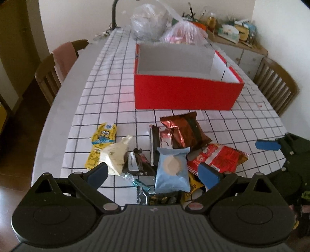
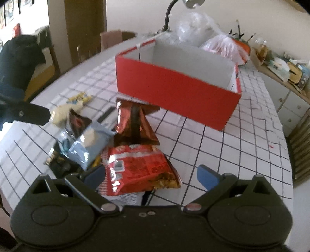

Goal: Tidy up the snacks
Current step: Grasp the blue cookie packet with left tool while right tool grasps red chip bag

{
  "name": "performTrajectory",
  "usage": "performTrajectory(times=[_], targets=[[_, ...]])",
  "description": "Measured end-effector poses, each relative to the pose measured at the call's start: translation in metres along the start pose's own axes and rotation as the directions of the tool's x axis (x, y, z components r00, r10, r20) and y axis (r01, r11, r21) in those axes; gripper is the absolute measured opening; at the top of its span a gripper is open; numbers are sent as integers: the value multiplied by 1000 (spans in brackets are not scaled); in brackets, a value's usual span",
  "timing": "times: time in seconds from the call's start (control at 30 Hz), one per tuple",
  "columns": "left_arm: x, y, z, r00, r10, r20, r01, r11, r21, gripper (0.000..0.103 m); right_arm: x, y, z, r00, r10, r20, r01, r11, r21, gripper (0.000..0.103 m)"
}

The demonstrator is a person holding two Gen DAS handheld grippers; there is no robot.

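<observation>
A pile of snack packets lies on the checked tablecloth in front of an open red box [image 1: 184,91] with a grey inside. In the left wrist view my left gripper [image 1: 153,172] is open over the pile, with a light blue packet [image 1: 172,170] between its fingers. A copper foil packet [image 1: 184,129], a red packet [image 1: 219,159], a cream packet [image 1: 116,153] and a yellow packet [image 1: 102,143] lie around it. In the right wrist view my right gripper [image 2: 151,176] is open, with the red packet [image 2: 139,168] between its fingers. The red box [image 2: 174,91] stands behind.
Plastic bags [image 1: 155,23] sit at the far end of the table behind the box. Wooden chairs stand at the left [image 1: 50,77] and right [image 1: 275,83]. A cluttered cabinet [image 1: 236,38] runs along the back wall. A lamp stem [image 2: 168,17] rises behind the box.
</observation>
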State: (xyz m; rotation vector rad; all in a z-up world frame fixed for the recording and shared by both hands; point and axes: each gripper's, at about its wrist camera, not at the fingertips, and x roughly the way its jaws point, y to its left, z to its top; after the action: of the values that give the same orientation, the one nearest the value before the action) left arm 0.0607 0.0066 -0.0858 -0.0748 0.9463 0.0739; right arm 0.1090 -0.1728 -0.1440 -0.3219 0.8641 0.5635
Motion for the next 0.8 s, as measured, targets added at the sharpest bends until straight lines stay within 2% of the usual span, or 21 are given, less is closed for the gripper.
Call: performTrajectory(times=[0.13, 0.53, 0.6, 0.63, 0.8], targets=[[16, -5, 1, 1000, -7, -23, 7, 1000, 9, 99, 16, 1, 1, 999, 38, -25, -39, 999, -29, 101], [59, -17, 6, 996, -24, -81, 28, 998, 47, 80, 52, 4, 5, 987, 129, -99, -137, 988, -77, 103], [66, -17, 6, 994, -24, -103, 29, 998, 51, 69, 55, 3, 5, 984, 145, -105, -153, 986, -71, 103], [70, -17, 7, 993, -31, -117, 37, 998, 49, 67, 56, 2, 5, 983, 150, -108, -158, 985, -68, 103], [85, -16, 7, 987, -38, -155, 47, 998, 52, 67, 60, 4, 5, 981, 158, -112, -167, 983, -73, 103]])
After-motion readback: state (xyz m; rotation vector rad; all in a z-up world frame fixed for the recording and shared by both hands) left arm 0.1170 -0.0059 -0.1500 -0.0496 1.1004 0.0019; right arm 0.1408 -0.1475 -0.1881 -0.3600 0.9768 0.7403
